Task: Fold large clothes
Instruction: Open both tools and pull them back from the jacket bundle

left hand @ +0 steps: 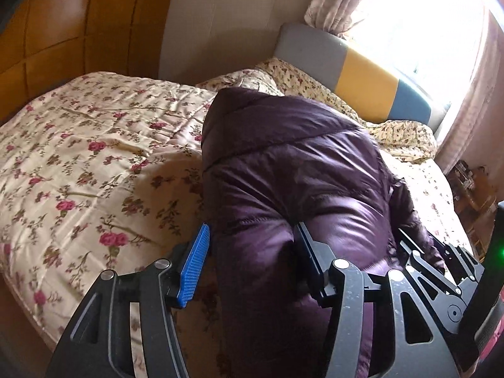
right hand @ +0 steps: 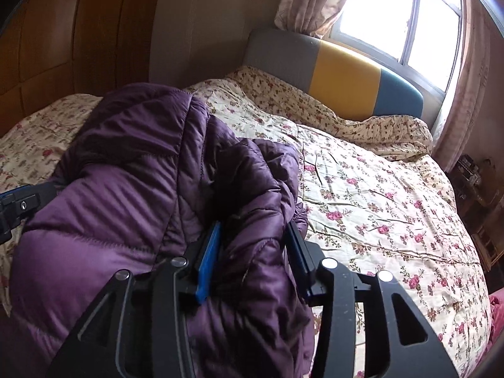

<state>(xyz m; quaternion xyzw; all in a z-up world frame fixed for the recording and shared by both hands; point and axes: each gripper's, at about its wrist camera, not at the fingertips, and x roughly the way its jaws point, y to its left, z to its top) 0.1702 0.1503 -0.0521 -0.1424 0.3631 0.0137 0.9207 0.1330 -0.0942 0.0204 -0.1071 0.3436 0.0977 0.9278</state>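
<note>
A puffy purple quilted jacket (left hand: 293,170) lies heaped on a floral bedspread (left hand: 94,163). My left gripper (left hand: 252,230) is open around the jacket's near left edge. Its blue left pad (left hand: 195,261) stands clear of the fabric, over the bedspread, while the right finger digs into the padding. In the right wrist view the jacket (right hand: 126,170) fills the left half. My right gripper (right hand: 253,225) straddles a thick fold at the jacket's near right edge. That fold bulges between the fingers, but the blue pad (right hand: 209,261) shows its face, so the jaws stand open.
The bedspread (right hand: 378,208) stretches right of the jacket. A grey, yellow and blue headboard (right hand: 343,78) and a rumpled floral quilt (right hand: 378,126) lie at the far end under a bright window (right hand: 393,15). A wooden wardrobe (left hand: 63,31) stands left; cluttered shelves (right hand: 472,176) stand right.
</note>
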